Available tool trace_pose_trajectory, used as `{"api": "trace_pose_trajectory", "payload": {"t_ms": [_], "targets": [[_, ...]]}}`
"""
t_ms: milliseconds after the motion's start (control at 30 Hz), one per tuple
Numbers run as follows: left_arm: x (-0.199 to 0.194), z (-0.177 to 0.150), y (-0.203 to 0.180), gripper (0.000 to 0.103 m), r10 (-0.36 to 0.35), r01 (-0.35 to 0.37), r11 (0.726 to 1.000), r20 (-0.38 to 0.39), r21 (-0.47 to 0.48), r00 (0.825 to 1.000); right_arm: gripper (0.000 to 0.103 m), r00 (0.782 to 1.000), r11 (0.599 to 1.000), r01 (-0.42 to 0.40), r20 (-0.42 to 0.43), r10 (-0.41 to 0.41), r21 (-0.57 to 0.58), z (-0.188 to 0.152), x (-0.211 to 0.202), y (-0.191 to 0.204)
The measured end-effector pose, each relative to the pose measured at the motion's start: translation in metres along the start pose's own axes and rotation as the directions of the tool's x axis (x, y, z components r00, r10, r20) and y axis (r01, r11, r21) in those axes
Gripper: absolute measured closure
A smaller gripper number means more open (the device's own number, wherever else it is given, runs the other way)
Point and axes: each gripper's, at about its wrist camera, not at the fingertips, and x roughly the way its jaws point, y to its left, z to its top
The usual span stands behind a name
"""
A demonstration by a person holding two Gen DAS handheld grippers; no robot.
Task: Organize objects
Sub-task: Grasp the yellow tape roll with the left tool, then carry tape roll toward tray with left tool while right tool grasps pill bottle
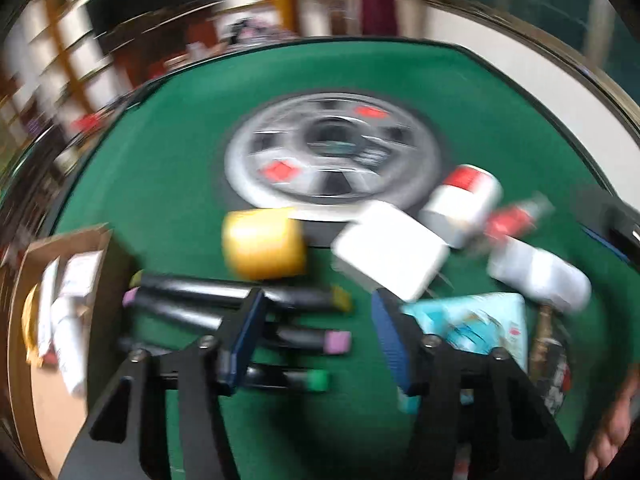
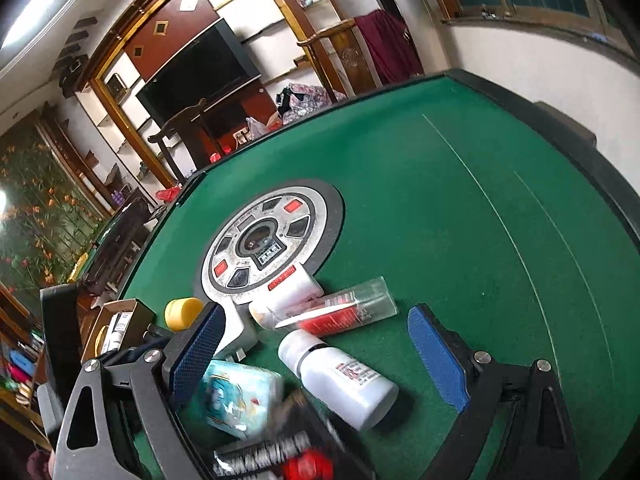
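Loose items lie on the green table [image 1: 168, 184]. In the blurred left wrist view my left gripper [image 1: 316, 316] is open and empty above several black markers [image 1: 224, 292] with coloured caps. A yellow cylinder [image 1: 262, 242], a white charger [image 1: 390, 254], a white jar [image 1: 464, 200], a white bottle [image 1: 540, 276] and a teal packet [image 1: 476, 324] lie ahead. In the right wrist view my right gripper [image 2: 316, 340] is open and empty over the white bottle [image 2: 344, 376], next to the teal packet [image 2: 240, 398], a clear red-label tube [image 2: 344, 310] and a black packet [image 2: 276, 456].
An open cardboard box [image 1: 60, 300] with several items stands at the table's left edge; it also shows in the right wrist view [image 2: 120, 324]. The round centre console [image 1: 332, 152] is set in the tabletop. A hand [image 1: 616, 432] shows at the lower right.
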Motion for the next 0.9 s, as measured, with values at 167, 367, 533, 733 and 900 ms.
{"api": "trace_pose_trajectory", "payload": {"t_ms": [167,367,533,733,900], "targets": [[-0.021,0.006,0.003,0.050,0.018,-0.020,0.999,0.075,0.025,0.997,0.007,1.000,1.000,0.005,0.003,-0.005,0.026,0.002,0.000,-0.006],[-0.015,0.028,0.037,0.046,0.065,-0.059,0.995,0.085,-0.076,0.994,0.007,1.000,1.000,0.007,-0.022,-0.006,0.023,0.001,0.006,-0.003],[0.014,0.040,0.028,0.048,0.091,-0.091,0.996,0.036,0.009,0.995,0.007,0.999,0.999,0.012,-0.047,-0.011,0.033,0.000,0.011,-0.005],[0.009,0.032,0.023,0.072,0.059,-0.059,0.998,0.036,-0.001,0.998,0.007,0.999,0.998,0.033,-0.034,-0.031,0.062,0.003,0.011,-0.015],[-0.035,0.029,0.029,0.072,0.029,-0.025,0.999,0.109,-0.043,0.994,0.007,0.998,0.994,0.053,-0.040,-0.049,0.096,0.005,0.012,-0.025]]}}
